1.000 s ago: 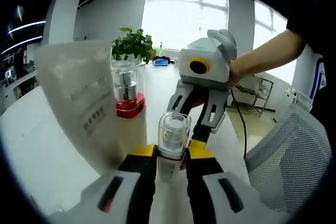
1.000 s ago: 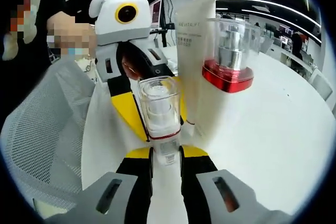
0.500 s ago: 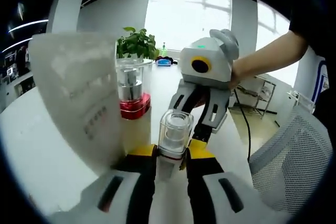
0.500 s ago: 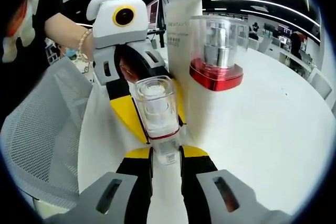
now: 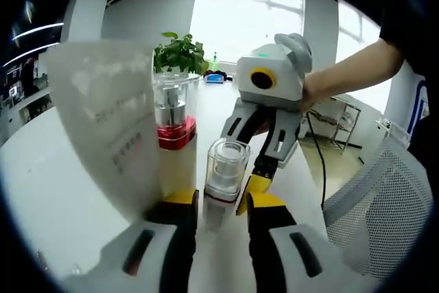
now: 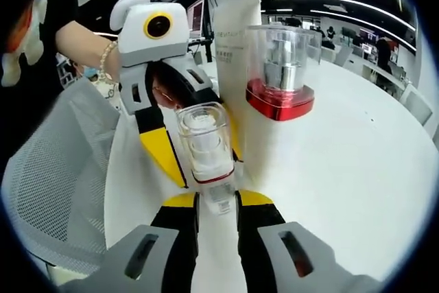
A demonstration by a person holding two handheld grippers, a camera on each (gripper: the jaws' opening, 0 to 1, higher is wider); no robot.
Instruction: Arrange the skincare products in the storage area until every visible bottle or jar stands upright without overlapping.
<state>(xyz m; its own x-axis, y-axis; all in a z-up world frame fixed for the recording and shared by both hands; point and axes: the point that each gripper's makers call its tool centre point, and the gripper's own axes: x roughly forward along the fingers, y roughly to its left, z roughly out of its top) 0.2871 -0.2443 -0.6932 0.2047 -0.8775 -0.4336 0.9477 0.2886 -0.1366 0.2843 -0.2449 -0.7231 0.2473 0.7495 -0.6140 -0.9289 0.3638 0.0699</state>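
Skincare bottle with the clear cap stands upright between the right tool jaws, which look closed on its base to keep it steady. Opposite, the left tool stands slightly parted around it, apparently letting go. Just beyond, a red-collared pump bottle and white tube stand on the tabletop.

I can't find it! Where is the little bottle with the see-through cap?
The little bottle stands upright mid-frame in both views, between the two grippers' jaws, beside the red-collared bottle.
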